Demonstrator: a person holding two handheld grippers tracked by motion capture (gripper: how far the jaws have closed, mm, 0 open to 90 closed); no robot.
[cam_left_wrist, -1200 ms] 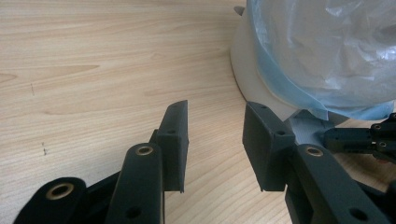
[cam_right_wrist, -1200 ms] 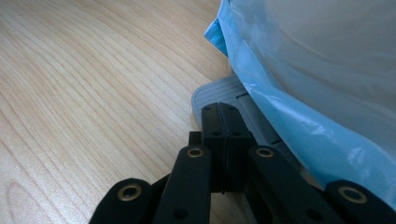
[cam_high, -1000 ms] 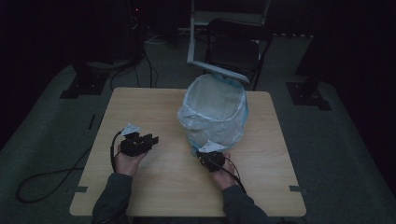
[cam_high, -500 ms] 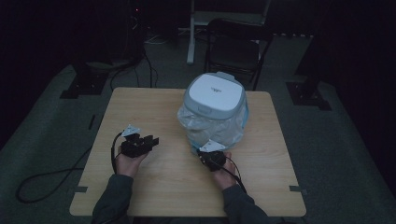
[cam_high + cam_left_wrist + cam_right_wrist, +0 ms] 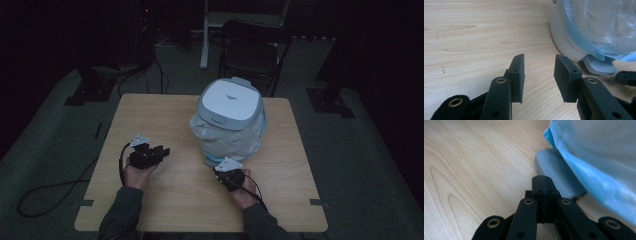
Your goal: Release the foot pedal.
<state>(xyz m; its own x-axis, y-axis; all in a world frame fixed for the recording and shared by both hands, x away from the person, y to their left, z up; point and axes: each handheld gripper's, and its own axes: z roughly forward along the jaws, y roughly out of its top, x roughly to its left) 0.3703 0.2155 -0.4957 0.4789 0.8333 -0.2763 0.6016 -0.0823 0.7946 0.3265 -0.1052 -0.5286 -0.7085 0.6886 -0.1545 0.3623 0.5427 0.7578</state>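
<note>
Dim light over the pale wooden table (image 5: 165,210); far room lost in dark. At left, the left gripper (image 5: 161,151) rests low on the wood, jaws spread, nothing between them. Centre-right stands the white pedal bin with a closed white lid (image 5: 231,100); its pale blue plastic liner bag (image 5: 227,142) drapes down the outside, hiding the bin walls, and the contents cannot be seen. Grey foot pedal (image 5: 554,170) juts from the bin's base, partly covered by the bag. Right gripper (image 5: 543,181), jaws clenched on nothing, tip just beside that pedal; contact unclear.
</note>
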